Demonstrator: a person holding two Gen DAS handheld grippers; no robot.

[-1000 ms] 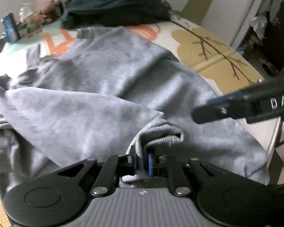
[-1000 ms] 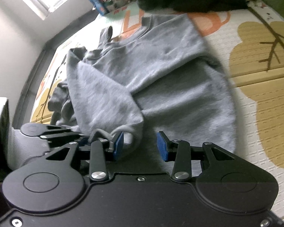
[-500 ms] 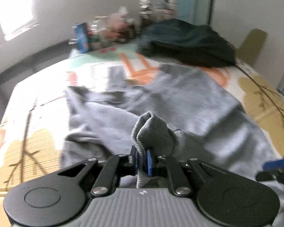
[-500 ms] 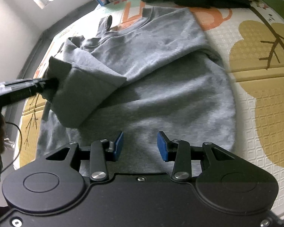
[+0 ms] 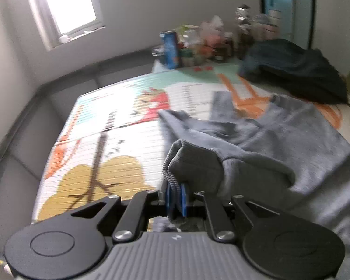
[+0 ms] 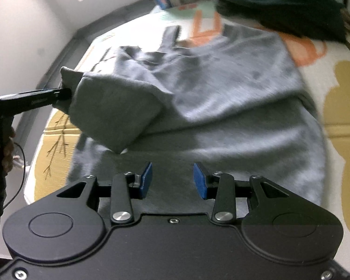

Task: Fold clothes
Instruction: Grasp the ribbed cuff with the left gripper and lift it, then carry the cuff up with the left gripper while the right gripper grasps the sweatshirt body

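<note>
A grey sweatshirt [image 6: 233,93] lies spread on a patterned play mat [image 5: 119,144]. My left gripper [image 5: 175,198] is shut on the ribbed cuff [image 5: 189,163] of one sleeve, holding it lifted above the mat at the garment's left side. In the right wrist view the left gripper [image 6: 65,92] comes in from the left, with the sleeve [image 6: 114,112] hanging folded from it. My right gripper [image 6: 172,179] hovers open over the sweatshirt's near hem with nothing between its blue pads [image 6: 145,178].
A dark green garment [image 5: 296,70] is heaped at the mat's far right. Bottles, a blue carton [image 5: 171,49] and other clutter stand along the far edge. Grey floor [image 5: 23,140] and a wall lie left of the mat. A person's hand [image 6: 5,149] holds the left gripper.
My left gripper has carried the sleeve cuff from over the sweatshirt's body out to the left and up. The right gripper has stayed open near the hem, shifting only slightly.
</note>
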